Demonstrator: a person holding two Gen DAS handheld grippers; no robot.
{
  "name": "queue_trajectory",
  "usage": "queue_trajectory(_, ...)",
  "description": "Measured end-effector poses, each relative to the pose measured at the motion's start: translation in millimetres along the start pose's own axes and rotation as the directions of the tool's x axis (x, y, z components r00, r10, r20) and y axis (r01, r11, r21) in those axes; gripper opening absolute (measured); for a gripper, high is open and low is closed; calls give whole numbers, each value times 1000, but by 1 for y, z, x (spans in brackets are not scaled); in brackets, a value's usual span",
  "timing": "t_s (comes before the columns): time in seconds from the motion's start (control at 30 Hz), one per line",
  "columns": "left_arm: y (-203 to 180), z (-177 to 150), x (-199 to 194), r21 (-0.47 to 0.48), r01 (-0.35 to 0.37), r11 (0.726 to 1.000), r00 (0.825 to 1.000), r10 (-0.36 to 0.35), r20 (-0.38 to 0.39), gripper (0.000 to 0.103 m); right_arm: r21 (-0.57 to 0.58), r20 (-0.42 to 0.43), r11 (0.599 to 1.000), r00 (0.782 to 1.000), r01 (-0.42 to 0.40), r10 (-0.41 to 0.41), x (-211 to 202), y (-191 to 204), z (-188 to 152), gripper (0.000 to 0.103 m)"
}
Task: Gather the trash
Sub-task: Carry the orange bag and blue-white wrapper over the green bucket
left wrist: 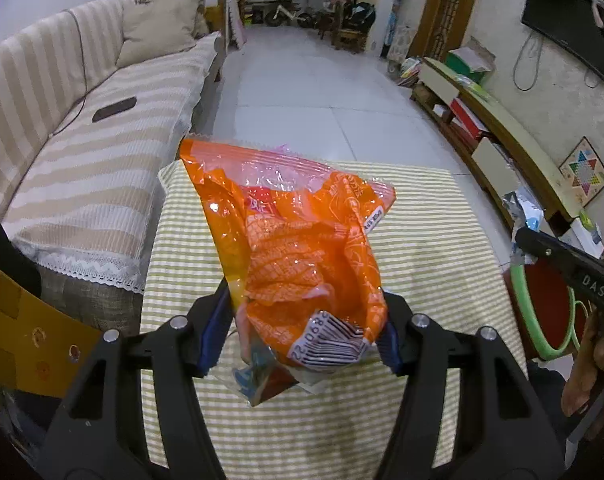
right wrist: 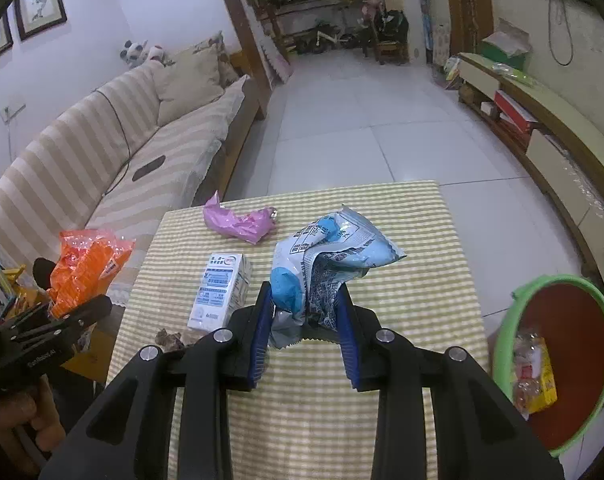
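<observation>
My left gripper [left wrist: 305,320] is shut on a crumpled orange snack bag [left wrist: 302,240], held above the checked tablecloth [left wrist: 441,220]. The right wrist view shows that bag [right wrist: 86,268] off the table's left edge. My right gripper [right wrist: 303,300] is shut on a blue and white snack bag [right wrist: 325,256], also lifted over the table [right wrist: 401,240]. On the cloth lie a pink plastic wrapper [right wrist: 242,222], a white milk carton [right wrist: 220,292] and a small brown scrap [right wrist: 170,338]. A red bin with a green rim [right wrist: 561,360] stands right of the table, with wrappers inside.
A striped sofa [right wrist: 142,152] runs along the left side of the table. A low TV cabinet [right wrist: 561,148] lines the right wall. A cardboard box [left wrist: 26,340] sits at the table's near left. White tiled floor [right wrist: 341,120] stretches beyond the table.
</observation>
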State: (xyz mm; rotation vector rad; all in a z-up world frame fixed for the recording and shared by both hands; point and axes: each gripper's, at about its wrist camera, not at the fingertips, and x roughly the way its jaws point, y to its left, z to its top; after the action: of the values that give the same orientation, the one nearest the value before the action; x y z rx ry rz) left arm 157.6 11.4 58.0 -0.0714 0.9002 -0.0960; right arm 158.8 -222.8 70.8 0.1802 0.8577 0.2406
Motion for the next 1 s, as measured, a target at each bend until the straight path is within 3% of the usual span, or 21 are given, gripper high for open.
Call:
queue_trajectory(0.4, -62, 7, -24, 83, 71, 994, 997, -74, 34, 59, 53, 52, 998, 998, 34, -37, -58, -40, -13, 30)
queue_trajectory(1.0, -155, 8, -15, 223, 159, 962, 987, -161, -9, 59, 165, 86, 984, 992, 73, -88, -92, -111, -23, 30)
